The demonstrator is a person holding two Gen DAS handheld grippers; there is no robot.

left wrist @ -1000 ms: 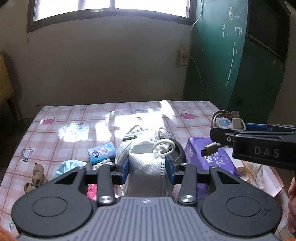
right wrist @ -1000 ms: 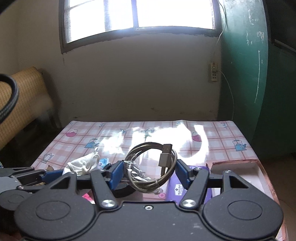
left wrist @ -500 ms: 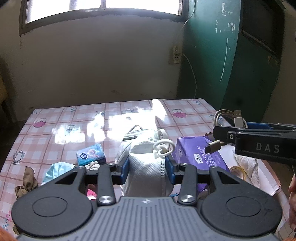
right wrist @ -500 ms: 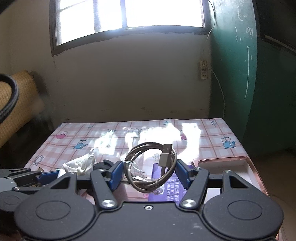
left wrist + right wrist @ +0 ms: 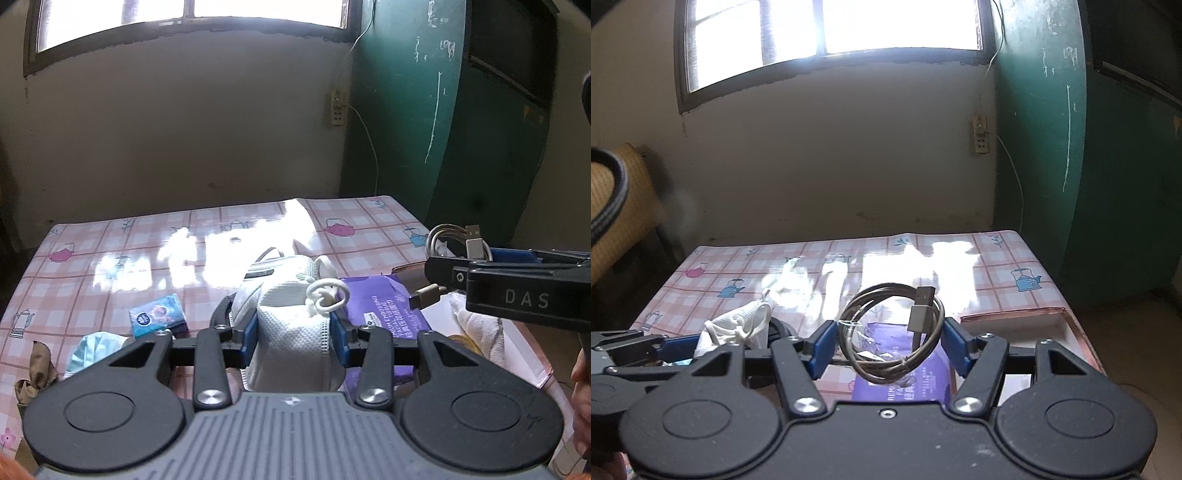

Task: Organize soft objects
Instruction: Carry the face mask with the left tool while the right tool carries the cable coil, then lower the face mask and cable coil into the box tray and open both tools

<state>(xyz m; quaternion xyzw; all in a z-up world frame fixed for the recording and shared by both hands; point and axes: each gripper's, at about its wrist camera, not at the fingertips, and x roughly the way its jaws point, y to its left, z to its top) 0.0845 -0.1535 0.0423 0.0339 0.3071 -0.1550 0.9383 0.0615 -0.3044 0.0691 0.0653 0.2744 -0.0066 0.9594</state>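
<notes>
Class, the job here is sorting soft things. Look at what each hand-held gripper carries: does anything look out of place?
Yes. The right hand-held gripper holds a coiled USB cable, which is not soft like the white face mask in the left hand-held gripper. Its metal plug sticks up from the coil.

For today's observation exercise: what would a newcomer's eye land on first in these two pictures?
First, the white face mask clamped in the left gripper, and the coiled USB cable held in the right gripper. Below them, a purple tissue pack lies on the pink checked tablecloth.
</notes>
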